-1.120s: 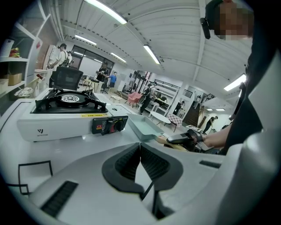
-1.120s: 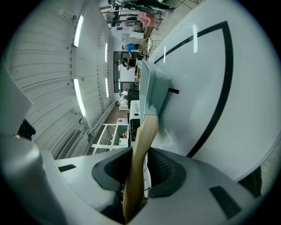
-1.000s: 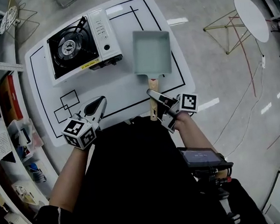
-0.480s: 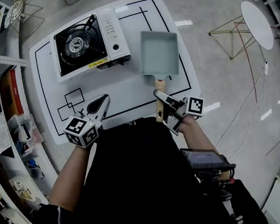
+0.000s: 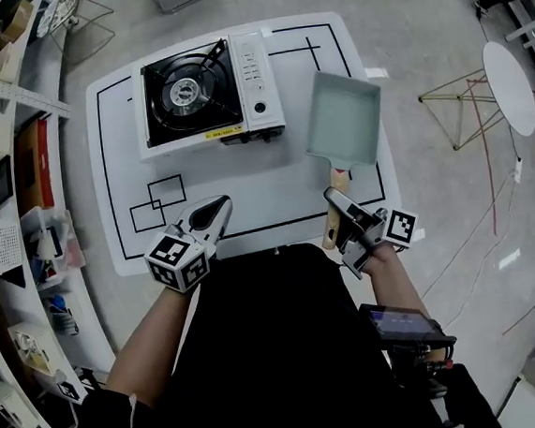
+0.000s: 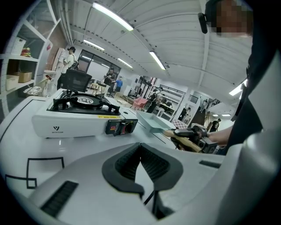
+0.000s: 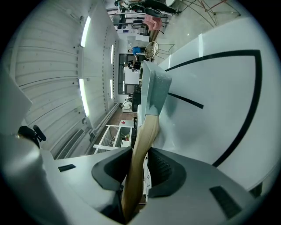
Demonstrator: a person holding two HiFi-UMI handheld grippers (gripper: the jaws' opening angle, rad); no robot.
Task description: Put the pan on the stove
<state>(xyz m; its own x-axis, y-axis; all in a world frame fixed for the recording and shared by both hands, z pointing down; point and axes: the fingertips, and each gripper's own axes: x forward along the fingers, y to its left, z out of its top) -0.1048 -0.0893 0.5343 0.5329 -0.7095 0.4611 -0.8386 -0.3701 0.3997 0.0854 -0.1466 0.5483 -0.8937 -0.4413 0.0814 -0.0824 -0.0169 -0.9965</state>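
While the right gripper (image 5: 335, 199) is clamped on its smooth wooden handle (image 5: 338, 176), the square grey-blue pan (image 5: 345, 116) is just right of the boxy white stove (image 5: 204, 97). The left gripper (image 5: 221, 203) is closed, holding nothing, over the white table (image 5: 245, 177).

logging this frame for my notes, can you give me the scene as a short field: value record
table: white with black lines
stove: single burner, nothing on it, on the table's far left
pan: rectangular, pale, right of the stove, not on it
right gripper: shut on the pan's wooden handle
left gripper: shut, empty, near the table's front edge
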